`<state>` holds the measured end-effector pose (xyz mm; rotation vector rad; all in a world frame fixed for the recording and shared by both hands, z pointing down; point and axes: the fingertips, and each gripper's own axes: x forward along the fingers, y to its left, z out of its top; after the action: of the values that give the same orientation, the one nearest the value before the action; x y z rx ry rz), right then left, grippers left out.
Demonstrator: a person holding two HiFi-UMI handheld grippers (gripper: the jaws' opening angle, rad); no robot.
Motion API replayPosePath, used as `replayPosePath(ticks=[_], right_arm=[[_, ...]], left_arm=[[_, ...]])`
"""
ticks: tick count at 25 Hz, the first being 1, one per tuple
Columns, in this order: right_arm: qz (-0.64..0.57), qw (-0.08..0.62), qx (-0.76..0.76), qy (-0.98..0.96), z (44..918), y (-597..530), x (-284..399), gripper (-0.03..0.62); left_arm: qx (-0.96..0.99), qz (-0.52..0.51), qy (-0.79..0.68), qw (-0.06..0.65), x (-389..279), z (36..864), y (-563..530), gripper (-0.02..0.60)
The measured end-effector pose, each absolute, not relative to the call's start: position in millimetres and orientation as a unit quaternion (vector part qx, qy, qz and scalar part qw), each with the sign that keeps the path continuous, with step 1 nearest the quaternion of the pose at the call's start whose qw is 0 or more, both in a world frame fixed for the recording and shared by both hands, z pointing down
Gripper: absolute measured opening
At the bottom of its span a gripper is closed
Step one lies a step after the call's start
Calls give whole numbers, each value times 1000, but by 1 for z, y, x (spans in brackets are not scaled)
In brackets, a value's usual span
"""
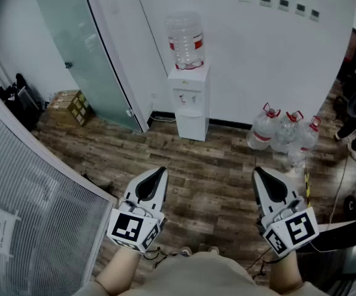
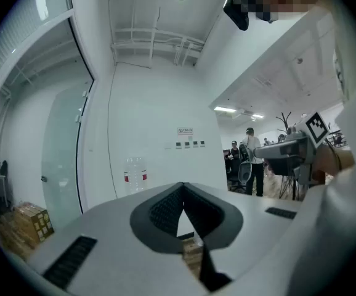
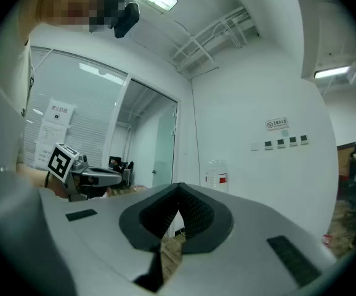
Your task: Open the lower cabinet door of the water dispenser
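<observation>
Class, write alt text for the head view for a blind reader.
Both shut and empty, the left gripper and right gripper point across a wooden floor toward a white water dispenser at the wall, its lower cabinet door closed. Spare water bottles stand to its right.

three water jugs (image 1: 286, 131) stood on wood floor (image 1: 215, 171) by wall (image 1: 258, 54) — cardboard boxes (image 1: 70, 105) sat beside frosted glass door (image 1: 73, 36).
</observation>
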<state>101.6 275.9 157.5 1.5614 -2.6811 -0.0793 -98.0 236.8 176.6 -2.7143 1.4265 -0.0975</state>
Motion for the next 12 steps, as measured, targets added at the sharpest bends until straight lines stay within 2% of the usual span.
replayPosePath(ticks=[12], right_arm=[[-15, 15, 498, -867, 168, 272, 118, 6]], left_arm=[[-875, -56, 479, 40, -89, 188, 237, 5]])
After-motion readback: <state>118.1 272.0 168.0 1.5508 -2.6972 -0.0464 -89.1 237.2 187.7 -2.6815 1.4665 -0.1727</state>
